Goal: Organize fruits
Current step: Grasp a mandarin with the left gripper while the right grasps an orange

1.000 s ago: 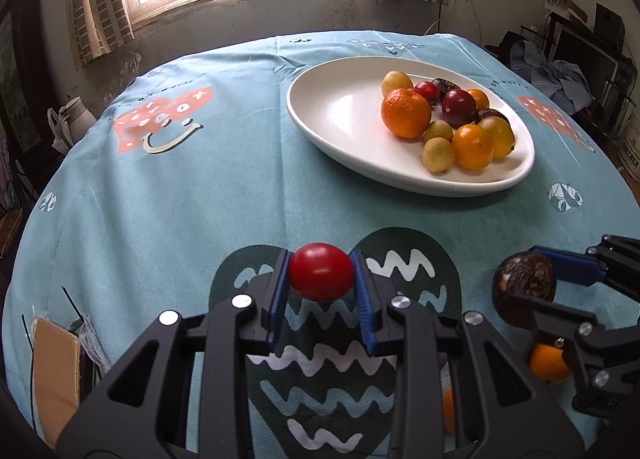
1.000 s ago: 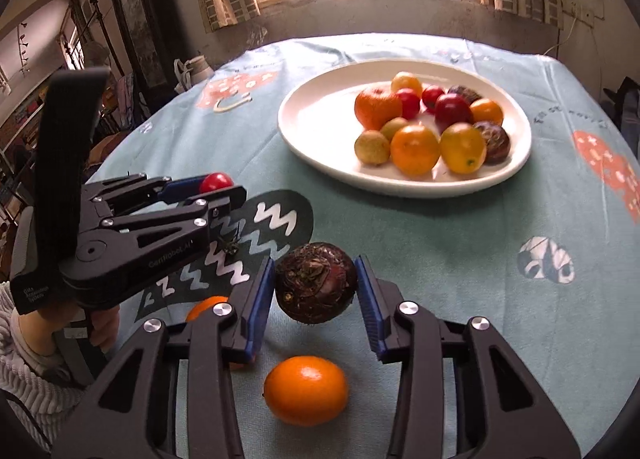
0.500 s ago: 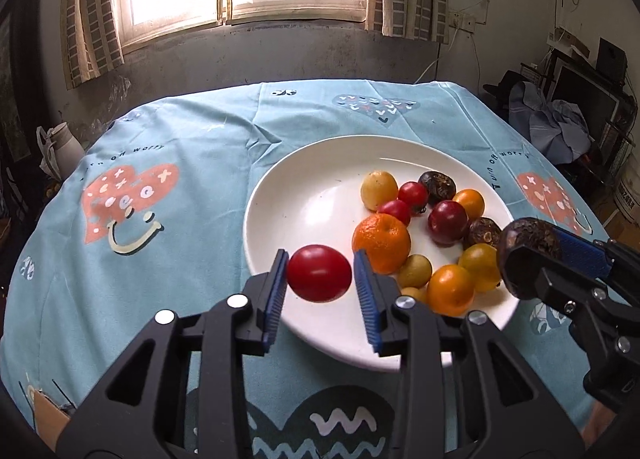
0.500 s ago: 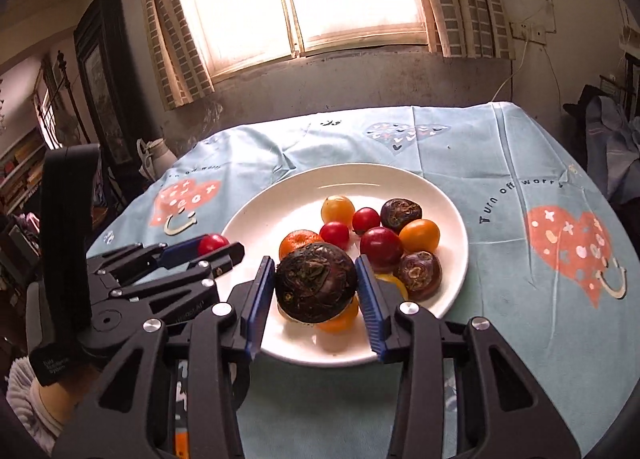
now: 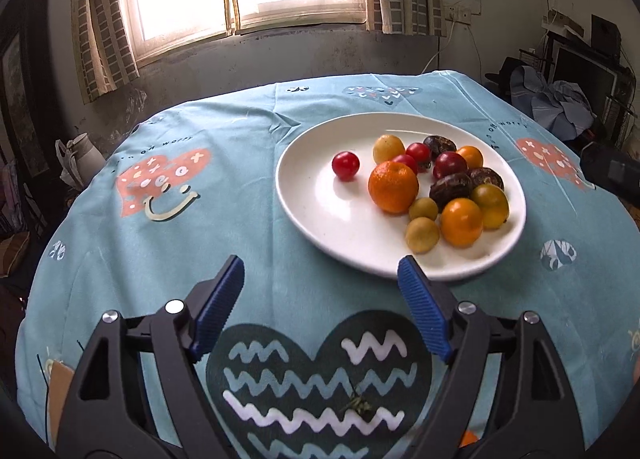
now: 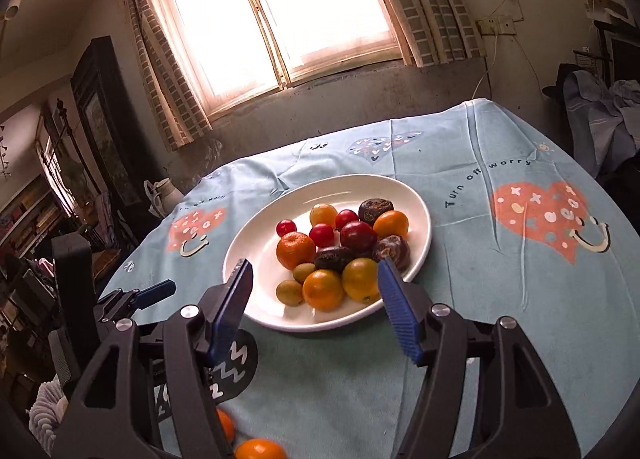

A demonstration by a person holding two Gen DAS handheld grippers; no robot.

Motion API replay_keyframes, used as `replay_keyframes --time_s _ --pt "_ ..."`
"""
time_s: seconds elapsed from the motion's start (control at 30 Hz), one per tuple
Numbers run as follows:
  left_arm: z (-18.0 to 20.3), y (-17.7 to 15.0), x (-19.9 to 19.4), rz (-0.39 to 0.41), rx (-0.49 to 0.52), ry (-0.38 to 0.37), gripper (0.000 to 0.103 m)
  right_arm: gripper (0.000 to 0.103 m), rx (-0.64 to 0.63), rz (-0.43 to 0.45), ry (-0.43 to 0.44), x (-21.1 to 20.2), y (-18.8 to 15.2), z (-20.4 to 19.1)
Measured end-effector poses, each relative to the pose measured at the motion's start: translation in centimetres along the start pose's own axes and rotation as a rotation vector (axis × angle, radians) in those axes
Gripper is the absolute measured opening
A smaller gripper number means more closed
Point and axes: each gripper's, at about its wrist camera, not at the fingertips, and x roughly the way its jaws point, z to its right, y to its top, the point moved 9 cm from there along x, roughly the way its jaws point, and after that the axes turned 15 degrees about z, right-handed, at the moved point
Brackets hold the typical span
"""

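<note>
A white plate [image 5: 320, 219] [image 6: 256, 259] on the blue tablecloth holds several fruits. A red tomato [image 5: 345, 165] [image 6: 286, 227] lies apart at the plate's left. A dark wrinkled fruit [image 5: 451, 191] [image 6: 334, 258] lies among the oranges, next to a big orange [image 5: 393, 187] [image 6: 296, 250]. My left gripper [image 5: 320, 307] is open and empty, in front of the plate's near rim. My right gripper [image 6: 314, 303] is open and empty above the plate's near edge. Two oranges [image 6: 259, 449] lie on the cloth below my right gripper; one shows in the left wrist view [image 5: 467, 438].
The left gripper's body [image 6: 120, 303] sits to the left in the right wrist view. A dark heart print [image 5: 320, 379] with a small stem scrap is on the cloth. A white jug [image 5: 82, 155] stands off the table's left edge. Clutter fills the room's right side.
Both grippers opened and drew back from the plate. The red tomato and the dark fruit, held before, now lie on the plate.
</note>
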Motion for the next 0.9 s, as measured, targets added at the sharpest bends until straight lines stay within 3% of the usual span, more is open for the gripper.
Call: replay_keyframes --time_s 0.27,0.4,0.6,0.9 --pt "1.5 -3.8 -7.4 0.041 0.083 -0.018 0.086 0.065 -0.091 -0.124 0.082 -5.2 -6.6 -2.8" --pt "2.4 -5.0 -9.1 0.030 0.114 -0.055 0.091 0.065 -0.130 -0.226 0.100 -6.6 -10.3 -3.4" --pt "2.3 -5.8 -8.0 -0.026 0.065 -0.099 0.091 0.065 -0.115 -0.272 0.094 -6.2 -11.1 -3.2" --pt "4.5 -5.6 -8.7 -0.002 0.133 -0.153 0.091 0.065 -0.085 -0.287 0.088 -6.0 -11.2 -2.6"
